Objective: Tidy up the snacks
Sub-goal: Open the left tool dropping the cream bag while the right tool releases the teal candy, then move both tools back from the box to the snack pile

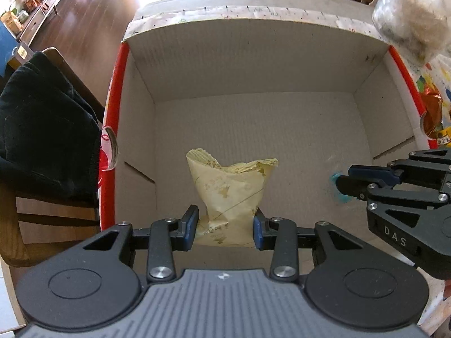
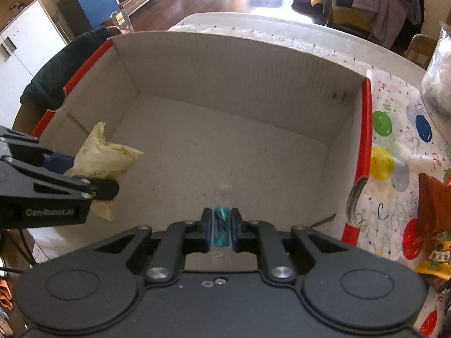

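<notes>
A large cardboard box (image 1: 253, 64) with red outer sides stands open below both grippers; it also shows in the right wrist view (image 2: 225, 64). My left gripper (image 1: 225, 226) is shut on a pale yellow snack bag (image 1: 234, 191) and holds it inside the box near the left wall; the bag also shows in the right wrist view (image 2: 104, 157). My right gripper (image 2: 221, 226) is shut on a small clear packet with a teal middle (image 2: 221, 225), held over the box's near right part; the packet shows blurred in the left wrist view (image 1: 338, 188).
The box sits on a table with a balloon-print cloth (image 2: 394, 146). An orange-red snack bag (image 2: 434, 205) and a yellow packet (image 2: 434, 259) lie right of the box. A clear bag of pale snacks (image 1: 414, 19) stands at the back right. A chair with a dark coat (image 1: 42, 129) is on the left.
</notes>
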The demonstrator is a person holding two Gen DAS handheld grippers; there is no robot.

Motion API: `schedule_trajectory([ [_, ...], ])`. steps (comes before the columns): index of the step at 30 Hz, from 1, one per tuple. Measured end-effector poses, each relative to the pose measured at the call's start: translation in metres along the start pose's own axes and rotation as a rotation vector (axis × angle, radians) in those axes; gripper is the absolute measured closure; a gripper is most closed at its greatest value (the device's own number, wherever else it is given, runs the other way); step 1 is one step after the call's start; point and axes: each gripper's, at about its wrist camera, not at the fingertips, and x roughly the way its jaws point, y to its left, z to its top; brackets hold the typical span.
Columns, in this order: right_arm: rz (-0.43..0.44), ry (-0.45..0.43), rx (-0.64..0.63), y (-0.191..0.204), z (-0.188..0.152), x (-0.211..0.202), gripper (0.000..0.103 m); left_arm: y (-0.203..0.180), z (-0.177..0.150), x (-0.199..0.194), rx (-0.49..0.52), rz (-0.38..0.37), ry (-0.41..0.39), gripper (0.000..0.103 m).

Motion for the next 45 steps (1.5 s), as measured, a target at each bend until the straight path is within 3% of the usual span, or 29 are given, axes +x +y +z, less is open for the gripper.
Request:
schedule_trajectory([
  [5,0.005,0.009,0.0,-0.002,-0.002,0.0,0.091,-0.004,0.001,0.002,0.01,-0.004,0.015,0.065],
  [7,0.006,0.006,-0.004,-0.001,-0.003,-0.003,0.084,-0.005,0.002,0.002,0.006,-0.01,0.01,0.064],
  [11,0.012,-0.009,-0.004,0.0,-0.006,-0.011,0.079,-0.004,0.001,-0.005,-0.01,-0.022,-0.014,0.055],
  [16,0.027,-0.041,0.0,-0.001,-0.012,-0.029,0.073,-0.001,-0.005,-0.023,-0.028,-0.047,-0.062,0.051],
  [32,0.039,-0.226,0.053,-0.018,-0.027,-0.108,0.058,-0.027,-0.024,-0.096,-0.004,-0.094,-0.276,0.044],
  [35,0.041,-0.266,0.063,-0.024,-0.035,-0.125,0.051,-0.037,-0.028,-0.11,0.002,-0.088,-0.331,0.044],
  [37,0.035,-0.295,0.079,-0.031,-0.043,-0.135,0.041,-0.044,-0.034,-0.117,0.003,-0.069,-0.37,0.041],
  [45,0.033,-0.357,0.114,-0.061,-0.074,-0.163,0.028,-0.082,-0.047,-0.133,0.021,-0.07,-0.443,0.032],
])
